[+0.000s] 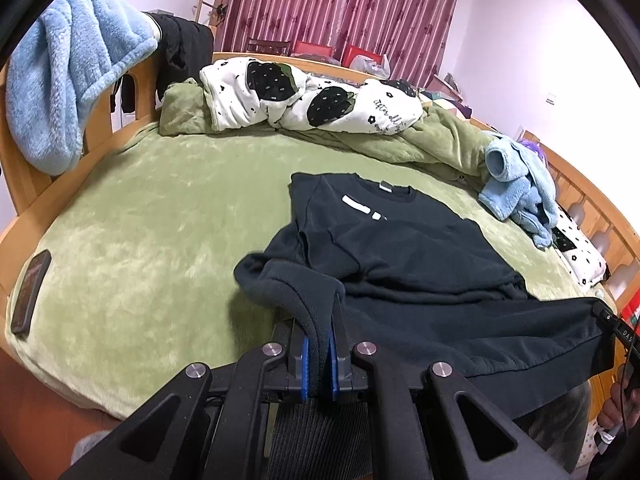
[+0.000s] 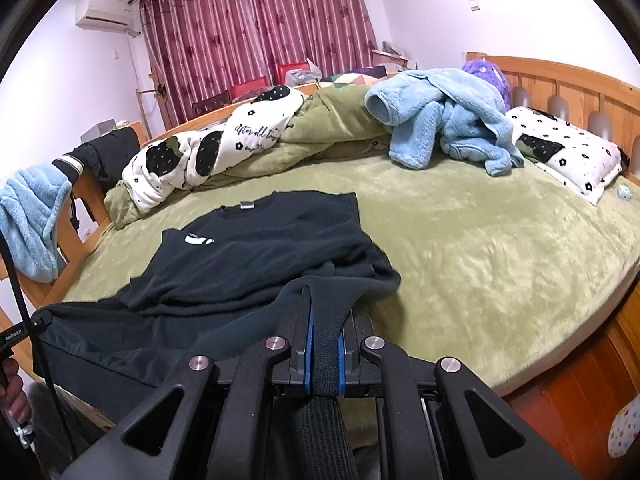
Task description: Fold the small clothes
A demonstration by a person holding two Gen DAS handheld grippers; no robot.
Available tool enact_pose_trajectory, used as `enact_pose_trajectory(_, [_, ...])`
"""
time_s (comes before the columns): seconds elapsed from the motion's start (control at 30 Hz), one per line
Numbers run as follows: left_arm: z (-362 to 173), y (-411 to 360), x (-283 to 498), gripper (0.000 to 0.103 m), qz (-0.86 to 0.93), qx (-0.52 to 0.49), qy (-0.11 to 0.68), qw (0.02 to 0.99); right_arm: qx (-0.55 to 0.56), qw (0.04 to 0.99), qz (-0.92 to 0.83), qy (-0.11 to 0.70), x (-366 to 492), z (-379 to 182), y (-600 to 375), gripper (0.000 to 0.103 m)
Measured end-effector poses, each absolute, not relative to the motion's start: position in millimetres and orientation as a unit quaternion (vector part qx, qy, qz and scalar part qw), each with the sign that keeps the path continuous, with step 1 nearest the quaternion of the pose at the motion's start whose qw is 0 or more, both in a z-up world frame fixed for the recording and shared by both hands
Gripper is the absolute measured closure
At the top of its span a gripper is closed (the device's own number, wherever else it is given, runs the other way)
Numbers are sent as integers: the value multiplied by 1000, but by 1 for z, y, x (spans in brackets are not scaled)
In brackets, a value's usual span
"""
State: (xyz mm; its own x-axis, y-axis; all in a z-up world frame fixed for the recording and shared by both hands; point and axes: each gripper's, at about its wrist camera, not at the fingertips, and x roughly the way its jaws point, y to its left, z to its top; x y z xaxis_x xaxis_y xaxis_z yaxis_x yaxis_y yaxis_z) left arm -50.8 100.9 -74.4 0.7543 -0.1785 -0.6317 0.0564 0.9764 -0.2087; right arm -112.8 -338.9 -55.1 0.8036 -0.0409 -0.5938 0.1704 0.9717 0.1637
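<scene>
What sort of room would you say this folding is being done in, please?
Most likely a home bedroom: the black sweatshirt lies on a wooden-framed bed with a green blanket, a patterned pillow sits by the headboard, and red curtains hang behind.

- This is a bedroom in a home.
- A big bed (image 2: 480, 248) with a green blanket (image 1: 160, 200) fills the room.
- A pillow (image 2: 568, 156) lies by the wooden headboard (image 2: 560, 84).
- Red curtains (image 2: 256, 28) hang on the far wall.
</scene>
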Motion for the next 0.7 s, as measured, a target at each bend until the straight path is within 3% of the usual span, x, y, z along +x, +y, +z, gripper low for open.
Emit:
enact_pose_trajectory(0.37, [-69, 77, 34, 95, -48, -63, 348, 934, 112, 941, -69, 311, -30, -57, -353, 94])
enact_pose_trajectory(0.7, [-62, 87, 115, 95, -61, -131, 350, 925, 140, 939, -83, 303, 49, -59, -379, 94])
